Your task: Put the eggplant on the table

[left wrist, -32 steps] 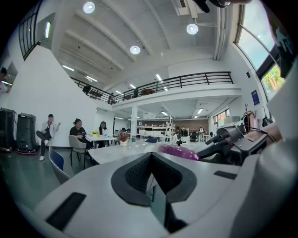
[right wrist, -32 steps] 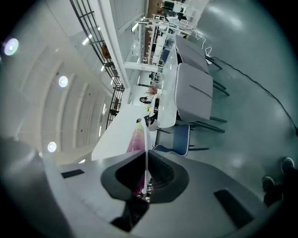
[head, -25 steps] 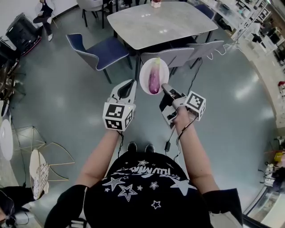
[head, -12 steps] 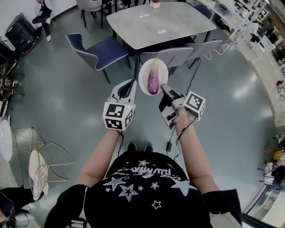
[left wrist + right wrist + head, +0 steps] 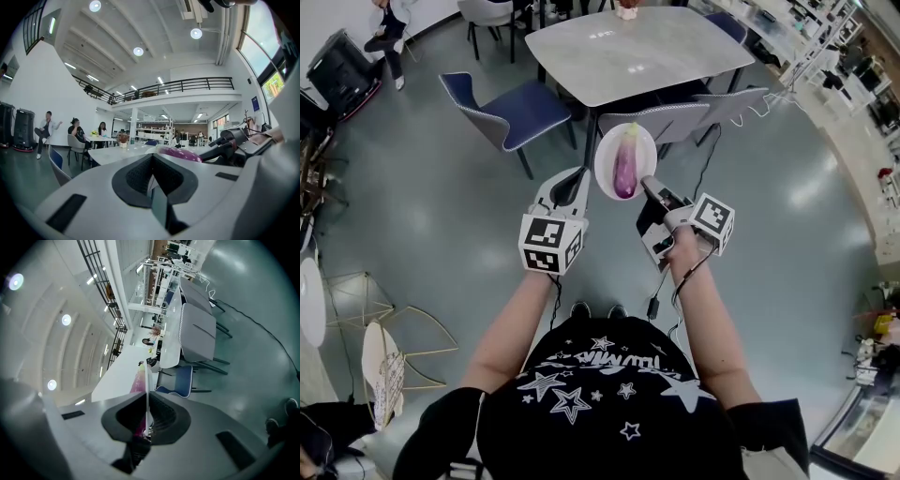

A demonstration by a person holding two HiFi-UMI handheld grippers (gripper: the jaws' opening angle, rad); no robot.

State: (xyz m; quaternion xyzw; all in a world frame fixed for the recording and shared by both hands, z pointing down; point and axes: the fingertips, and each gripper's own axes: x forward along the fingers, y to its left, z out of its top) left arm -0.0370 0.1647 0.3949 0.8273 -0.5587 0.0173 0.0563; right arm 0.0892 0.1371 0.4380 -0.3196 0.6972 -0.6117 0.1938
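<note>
Against half a second ago we note little change: both grippers and the plate [image 5: 605, 155] keep the same pose, and the bench [image 5: 628, 52] sits only a shade higher in the head view. The eggplant [image 5: 624, 161] has not shifted on the plate. It lies lengthwise along the middle, green stem end toward the bench. The plate is in the air above the grey floor, short of the bench and over the near grey chair [image 5: 661, 120]. A blue chair [image 5: 511, 108] stands to the left of it. The right gripper [image 5: 649, 187] has its fingers closed on the plate's near right rim. In the right gripper view we see that rim edge-on as a thin white line [image 5: 147, 390] clamped between the two dark pads, with the purple eggplant [image 5: 139, 380] just to its left. The left gripper [image 5: 578, 178] points at the plate's left rim. In the left gripper view its fingers [image 5: 161, 206] are pressed together with only a narrow slit between them, and we see nothing gripped there. The eggplant [image 5: 180, 153] shows just past them, to the right. We cannot tell whether the left tips touch the plate.
</note>
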